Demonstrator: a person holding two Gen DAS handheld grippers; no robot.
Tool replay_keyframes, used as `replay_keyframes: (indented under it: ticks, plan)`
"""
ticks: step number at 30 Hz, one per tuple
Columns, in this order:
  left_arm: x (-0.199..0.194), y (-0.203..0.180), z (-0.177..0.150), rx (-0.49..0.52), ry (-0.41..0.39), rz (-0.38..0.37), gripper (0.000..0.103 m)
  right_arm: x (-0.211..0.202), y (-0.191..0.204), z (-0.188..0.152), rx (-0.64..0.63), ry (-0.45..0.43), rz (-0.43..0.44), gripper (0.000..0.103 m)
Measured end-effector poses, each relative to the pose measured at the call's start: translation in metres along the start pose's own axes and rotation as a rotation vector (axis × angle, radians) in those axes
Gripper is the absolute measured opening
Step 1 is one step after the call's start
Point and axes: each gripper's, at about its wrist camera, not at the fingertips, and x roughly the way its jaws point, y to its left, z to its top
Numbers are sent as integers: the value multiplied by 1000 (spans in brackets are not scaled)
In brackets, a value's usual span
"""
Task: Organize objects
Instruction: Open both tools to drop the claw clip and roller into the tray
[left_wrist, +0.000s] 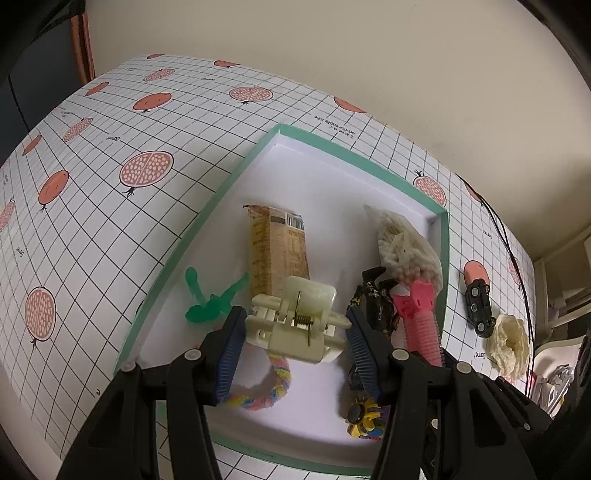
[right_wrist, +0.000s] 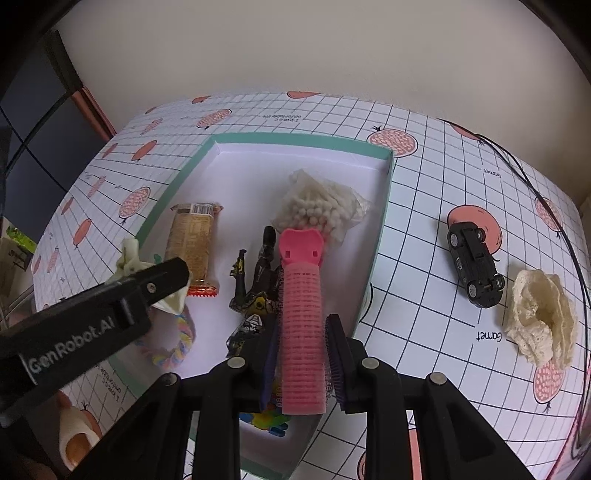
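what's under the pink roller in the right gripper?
Under the pink roller: a colourful toy and dark wrappers on the box floor. Anything directly beneath the roller is hidden.

Pomegranate-print grid tablecloth (left_wrist: 110, 229), plain cream wall (right_wrist: 295, 48) behind, thin black cable (right_wrist: 546, 206) — trailing along the right edge

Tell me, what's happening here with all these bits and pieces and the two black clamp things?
A person is tidying small items into a shallow green-edged box with two handheld grippers. The left gripper grips a cream hair claw clip over the box; the right gripper holds a pink hair roller. Already inside lie a snack bar, a bag of cotton swabs and a pastel braided ring. A black toy car and a cream lace scrunchie sit outside on the tablecloth.
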Motion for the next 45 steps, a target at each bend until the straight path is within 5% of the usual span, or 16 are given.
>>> replay_keyframes:
  ticks: [25,30,35,40,45]
  plan:
    - [-14,4,2,-27,-35,37,58,-24,-4,3,3,-70,-18,32]
    - [-13,6,2,-29,-37,58,68,-26,-12,4,21,-88,-25,63]
    - [-14,9,1,-37,-53,86,75,-27,-19,4,30,-97,-30,72]
    - [-14,14,2,-67,-76,124,93,-27,-22,3,37,-106,-26,86]
    - [-17,19,3,-84,-112,146,94,-29,-23,2,27,-121,-34,100]
